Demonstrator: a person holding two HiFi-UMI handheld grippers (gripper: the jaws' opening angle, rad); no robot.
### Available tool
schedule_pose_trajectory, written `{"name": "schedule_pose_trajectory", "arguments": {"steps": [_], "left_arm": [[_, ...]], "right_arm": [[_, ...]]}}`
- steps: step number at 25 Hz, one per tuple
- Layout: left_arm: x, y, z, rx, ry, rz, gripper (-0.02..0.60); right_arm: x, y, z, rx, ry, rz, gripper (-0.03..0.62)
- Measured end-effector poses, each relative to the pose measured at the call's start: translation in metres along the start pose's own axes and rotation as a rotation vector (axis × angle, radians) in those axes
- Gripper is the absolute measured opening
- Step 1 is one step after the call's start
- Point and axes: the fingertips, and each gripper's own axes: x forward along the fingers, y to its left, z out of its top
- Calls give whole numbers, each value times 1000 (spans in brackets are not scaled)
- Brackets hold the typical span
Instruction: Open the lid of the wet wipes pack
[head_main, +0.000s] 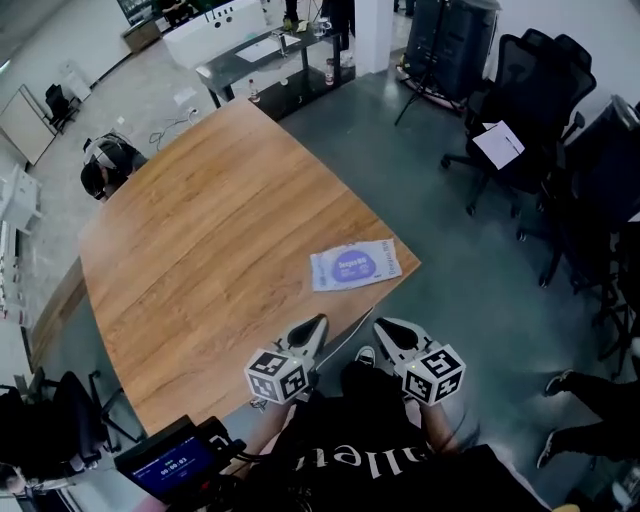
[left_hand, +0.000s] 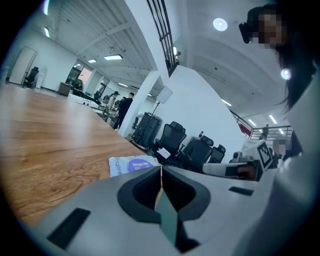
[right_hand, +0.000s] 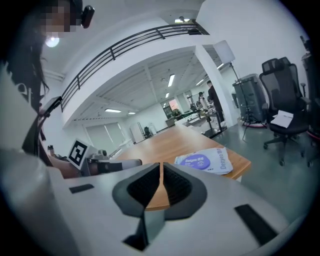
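Left gripper (head_main: 312, 328) and right gripper (head_main: 388, 330), both pressed together, empty, hover short of the pack (head_main: 356, 267) on the surface (head_main: 200, 240) ahead. Best: one pins it, the other lifts the lid's (right_hand: 199, 161) edge.

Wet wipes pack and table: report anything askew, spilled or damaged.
Nothing stands out. The wet wipes pack lies flat and looks intact near a corner of the table, with its lid down. Nothing is spilled. The left gripper and right gripper are shut, clear of it.
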Motion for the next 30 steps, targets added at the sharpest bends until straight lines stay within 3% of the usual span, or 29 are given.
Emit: {"name": "schedule_pose_trajectory", "arguments": {"steps": [3,11,23,30], "left_arm": [[13,4,-1,-8,10,50,0],[25,25,-15,-10,82,135,0],[84,57,-7,129,246,132,0],[110,90,-33,198,393,163,0]], "right_arm": [[6,-14,5,9,26,77,29],[17,-29,-6,4,106,130,29],[31,-51,-5,-3,150,72,11],[59,-60,-4,-99,256,94,12]]}}
